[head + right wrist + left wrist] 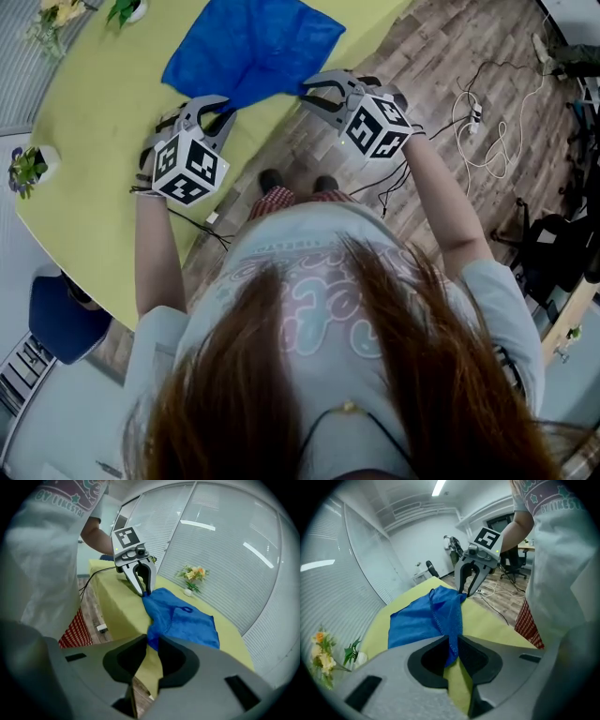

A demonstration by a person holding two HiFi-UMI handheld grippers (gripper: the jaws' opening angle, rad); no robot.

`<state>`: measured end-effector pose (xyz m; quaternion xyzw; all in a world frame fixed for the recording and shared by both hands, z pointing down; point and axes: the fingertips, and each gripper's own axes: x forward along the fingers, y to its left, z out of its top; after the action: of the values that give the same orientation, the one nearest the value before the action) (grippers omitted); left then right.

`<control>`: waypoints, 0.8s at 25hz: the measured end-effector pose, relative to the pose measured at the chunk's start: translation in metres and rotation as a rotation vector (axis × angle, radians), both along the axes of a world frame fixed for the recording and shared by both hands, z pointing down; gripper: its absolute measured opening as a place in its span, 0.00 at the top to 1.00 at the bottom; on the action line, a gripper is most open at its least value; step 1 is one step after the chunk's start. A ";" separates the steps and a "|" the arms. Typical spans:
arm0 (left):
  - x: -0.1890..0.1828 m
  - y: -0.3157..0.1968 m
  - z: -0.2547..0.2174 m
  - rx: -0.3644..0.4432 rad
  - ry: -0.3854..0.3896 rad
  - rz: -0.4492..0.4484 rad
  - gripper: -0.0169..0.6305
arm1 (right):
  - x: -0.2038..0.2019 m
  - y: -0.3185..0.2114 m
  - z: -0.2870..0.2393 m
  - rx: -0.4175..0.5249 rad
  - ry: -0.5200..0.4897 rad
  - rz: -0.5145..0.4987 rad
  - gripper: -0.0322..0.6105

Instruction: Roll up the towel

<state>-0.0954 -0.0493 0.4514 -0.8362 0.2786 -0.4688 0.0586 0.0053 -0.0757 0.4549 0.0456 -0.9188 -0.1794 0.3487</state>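
Roll not yet begun. Towel [253,47] lies at the tabletop's [103,103] near edge; left gripper [225,114] is clamped on one near corner, right gripper [307,94] pinches the other. Next, I judge, turn that edge over evenly, both hands together

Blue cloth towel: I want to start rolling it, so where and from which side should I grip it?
Probably the two near corners of the blue cloth towel, coming in over the near edge of the yellow-green table: it lies flat and thin, with that hem by the rim. The left gripper and right gripper each pinch a corner there.
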 end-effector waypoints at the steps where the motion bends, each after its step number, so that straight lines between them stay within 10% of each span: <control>1: 0.000 -0.001 -0.002 0.007 -0.008 0.000 0.92 | 0.000 0.000 0.000 0.013 0.007 -0.005 0.83; 20: -0.004 0.001 0.002 -0.003 -0.055 0.036 0.93 | 0.003 0.001 -0.005 0.080 -0.020 0.004 0.91</control>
<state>-0.0994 -0.0478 0.4534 -0.8279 0.2611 -0.4909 0.0735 0.0080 -0.0747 0.4496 0.0634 -0.9141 -0.2149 0.3378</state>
